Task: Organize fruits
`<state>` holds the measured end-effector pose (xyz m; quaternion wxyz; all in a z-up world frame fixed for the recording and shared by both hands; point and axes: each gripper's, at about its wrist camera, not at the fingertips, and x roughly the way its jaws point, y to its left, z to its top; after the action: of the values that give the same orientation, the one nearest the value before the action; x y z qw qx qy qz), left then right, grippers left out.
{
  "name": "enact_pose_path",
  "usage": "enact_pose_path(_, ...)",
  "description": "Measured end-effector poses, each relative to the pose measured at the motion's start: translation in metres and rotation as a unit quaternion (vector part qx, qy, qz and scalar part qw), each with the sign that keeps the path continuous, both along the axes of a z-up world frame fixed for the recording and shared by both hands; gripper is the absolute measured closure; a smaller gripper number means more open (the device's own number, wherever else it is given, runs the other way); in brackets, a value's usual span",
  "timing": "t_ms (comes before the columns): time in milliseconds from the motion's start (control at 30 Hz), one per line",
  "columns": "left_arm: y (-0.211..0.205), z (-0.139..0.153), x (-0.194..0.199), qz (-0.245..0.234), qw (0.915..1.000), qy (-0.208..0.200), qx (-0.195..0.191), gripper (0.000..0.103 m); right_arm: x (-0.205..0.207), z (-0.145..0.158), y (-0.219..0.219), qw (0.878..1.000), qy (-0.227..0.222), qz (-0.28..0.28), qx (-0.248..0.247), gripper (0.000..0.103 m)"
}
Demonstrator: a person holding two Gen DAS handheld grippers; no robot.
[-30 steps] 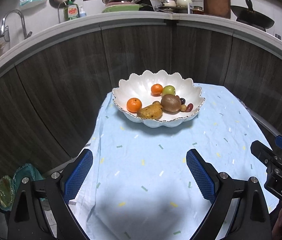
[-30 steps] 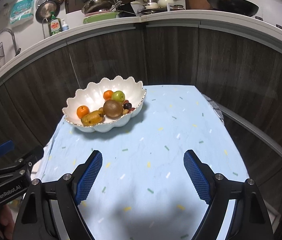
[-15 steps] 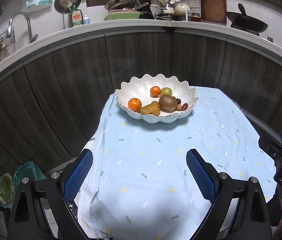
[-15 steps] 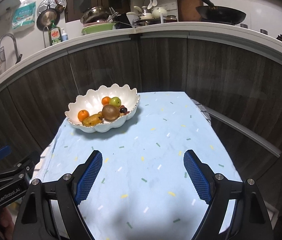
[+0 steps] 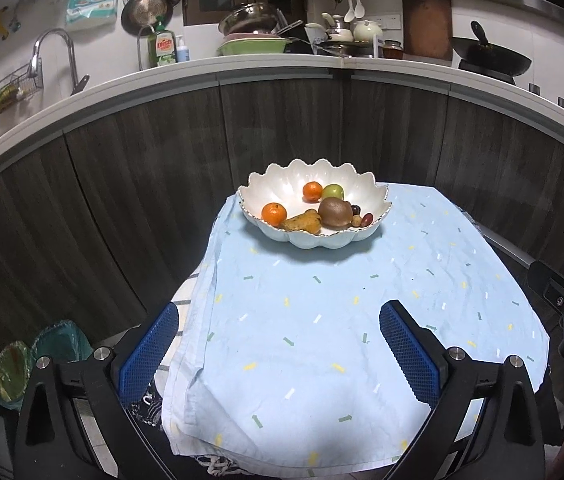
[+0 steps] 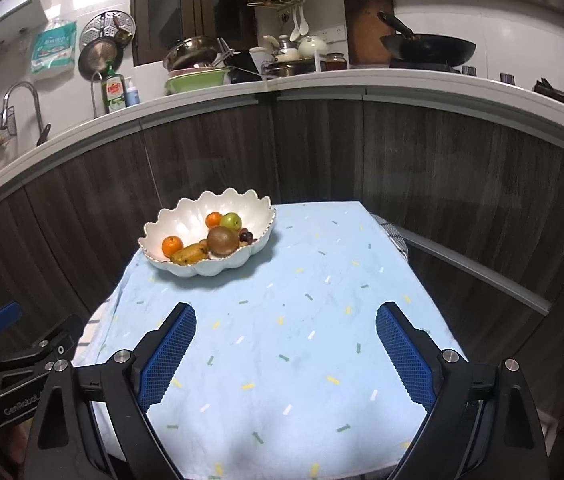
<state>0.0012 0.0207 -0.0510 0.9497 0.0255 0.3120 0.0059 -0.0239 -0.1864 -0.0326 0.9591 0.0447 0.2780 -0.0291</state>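
1. Ahead of both claws, beyond the far edge: a curved dark wood-grain cabinet front, topped by a pale counter crowded with pans, a wok, a green dish, a soap bottle and a tap.
2. Directly under and ahead of both claws: table (image 5: 482, 280) draped in a light blue cloth (image 5: 322, 320) with small scattered dashes; cloth hanging over the near-left edge.
3. Well ahead of the left claw, near the far end of the table: white scalloped bowl (image 5: 282, 184), resting on the cloth; ahead and to the left of the right claw.
4. Left claw (image 5: 279, 352): blue pads spread wide and opening, nothing between them but cloth, well apart from the bowl.
5. Right claw (image 6: 286, 354): jaws likewise wide and opening, empty, hovering over the near part of the table; seen at the right edge of the left view.
6. Inside the bowl, nearest first: brown kiwi (image 5: 334, 212), yellowish spotted fruit (image 5: 302, 223) just left of it, orange (image 5: 274, 214) further left.
7. At the back of the bowl: second orange (image 5: 312, 191) touching a green fruit (image 5: 333, 191).
8. Just right of the kiwi: a few small dark grapes (image 5: 366, 219).
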Motion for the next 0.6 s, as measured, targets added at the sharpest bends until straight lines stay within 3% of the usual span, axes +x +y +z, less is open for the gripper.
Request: enact_pose_path(600, 0.0033, 0.0017, -0.0070, -0.004, 1.0000, -0.003, -0.004, 0.001, -0.0064, 0.0041, -0.0009, 1.000, -0.011, -0.009, -0.002, 0.008)
